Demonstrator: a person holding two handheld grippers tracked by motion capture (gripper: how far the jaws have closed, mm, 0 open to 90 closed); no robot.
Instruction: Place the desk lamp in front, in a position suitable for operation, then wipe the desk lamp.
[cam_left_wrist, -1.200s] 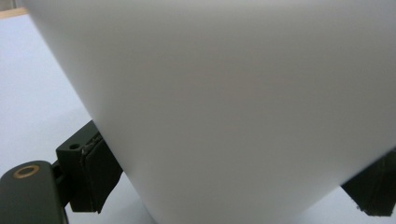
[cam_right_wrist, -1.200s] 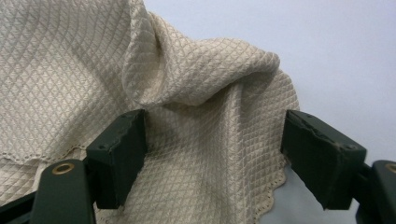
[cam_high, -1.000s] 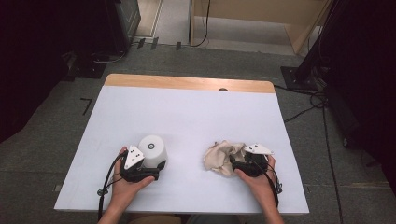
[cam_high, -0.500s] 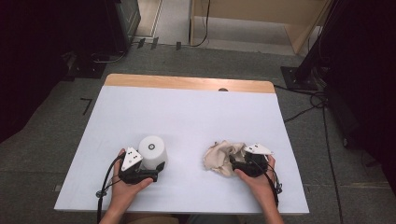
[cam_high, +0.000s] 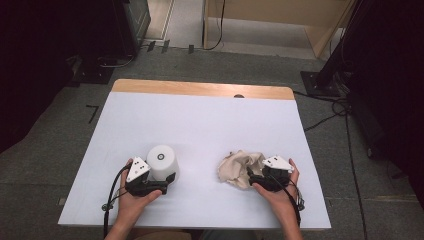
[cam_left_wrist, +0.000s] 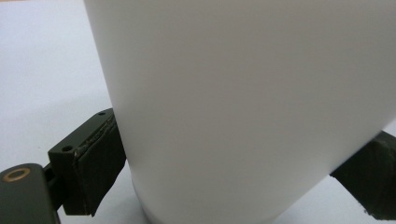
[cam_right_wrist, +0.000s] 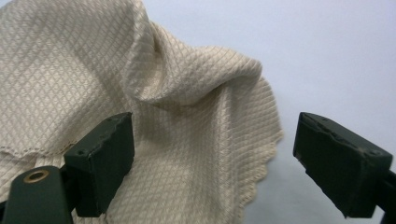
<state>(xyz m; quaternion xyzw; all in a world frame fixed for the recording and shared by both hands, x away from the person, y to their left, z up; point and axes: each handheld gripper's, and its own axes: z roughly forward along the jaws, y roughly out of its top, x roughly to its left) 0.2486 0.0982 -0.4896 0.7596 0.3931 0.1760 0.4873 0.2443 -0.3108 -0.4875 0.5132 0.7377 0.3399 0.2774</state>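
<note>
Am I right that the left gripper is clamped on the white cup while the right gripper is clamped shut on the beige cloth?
Not quite: the right gripper stands open over the beige cloth, as the right gripper view shows. The left gripper is indeed clamped on the white cup.

No legible text or labels anywhere

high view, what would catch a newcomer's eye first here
A white cylinder stands near the table's front left, clamped by the left gripper. At front right a crumpled beige cloth lies under the right gripper, whose jaws have just been opening and straddle its edge without pressing.
</note>
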